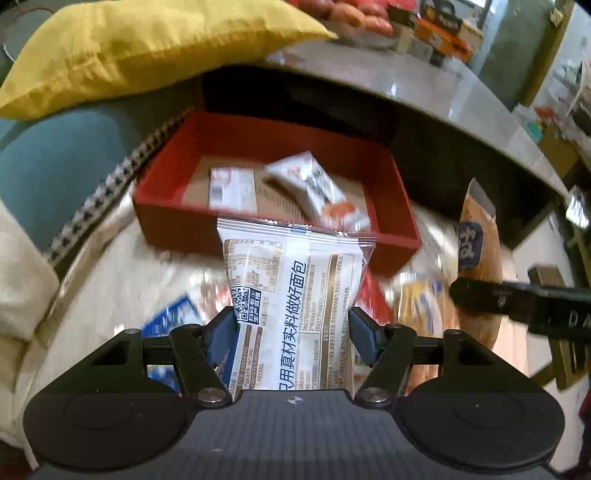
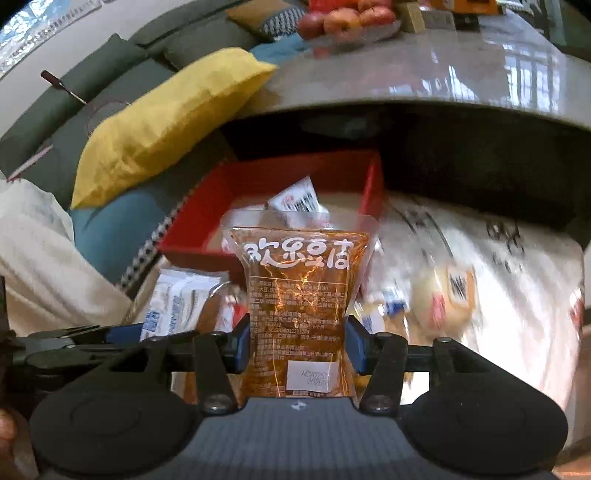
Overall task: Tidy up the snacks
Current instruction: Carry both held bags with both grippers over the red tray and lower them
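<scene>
white printed bread packet (image 1: 291,295) is clamped by left gripper (image 1: 293,325); orange see-through snack pouch (image 2: 299,302) is pinched by near-shut right gripper (image 2: 297,339), w/ red open box (image 1: 391,236) beyond.

Glossy tabletop (image 2: 498,258) — red box (image 1: 388,236), loose snack packets (image 2: 181,299)

A glossy grey table (image 2: 461,70) curves across the back, catching bright window reflections, with a dark recess (image 2: 461,155) beneath its edge. Left of the table stands a dark green sofa (image 2: 92,96) bearing a yellow cushion (image 2: 166,125); a teal cushion (image 1: 55,162) lies below the yellow one. On the table's far end sits a plate of red fruit (image 2: 343,18), beside blurred boxes (image 1: 443,29).
</scene>
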The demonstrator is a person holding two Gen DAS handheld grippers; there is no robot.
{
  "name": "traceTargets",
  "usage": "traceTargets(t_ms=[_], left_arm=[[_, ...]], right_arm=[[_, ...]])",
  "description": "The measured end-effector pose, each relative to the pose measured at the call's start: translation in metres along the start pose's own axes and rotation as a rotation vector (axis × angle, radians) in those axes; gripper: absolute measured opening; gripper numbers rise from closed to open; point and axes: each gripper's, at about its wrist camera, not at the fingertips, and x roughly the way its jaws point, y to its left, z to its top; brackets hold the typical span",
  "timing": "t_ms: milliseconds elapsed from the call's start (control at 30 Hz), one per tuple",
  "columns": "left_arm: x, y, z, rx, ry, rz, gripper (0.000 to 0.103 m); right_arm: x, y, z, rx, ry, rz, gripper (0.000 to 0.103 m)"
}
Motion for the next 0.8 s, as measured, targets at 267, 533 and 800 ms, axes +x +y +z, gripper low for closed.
traceTargets(t_ms=[267,533,800], left_arm=[[0.009,0.000,0.036,-0.033,-0.048,0.007,0.072],[0.027,0.002,0.074,-0.040,-0.088,0.021,0.072],[0.054,0.010,0.099,-0.057,-0.083,0.058,0.072]], right_arm=[[0.025,0.013,0.029,-0.014,-0.026,0.005,0.046],[0.047,0.013,0.065,-0.006,-0.061,0.006,0.046],[0.082,0.006,0.091,-0.001,-0.059,-0.018,0.046]])
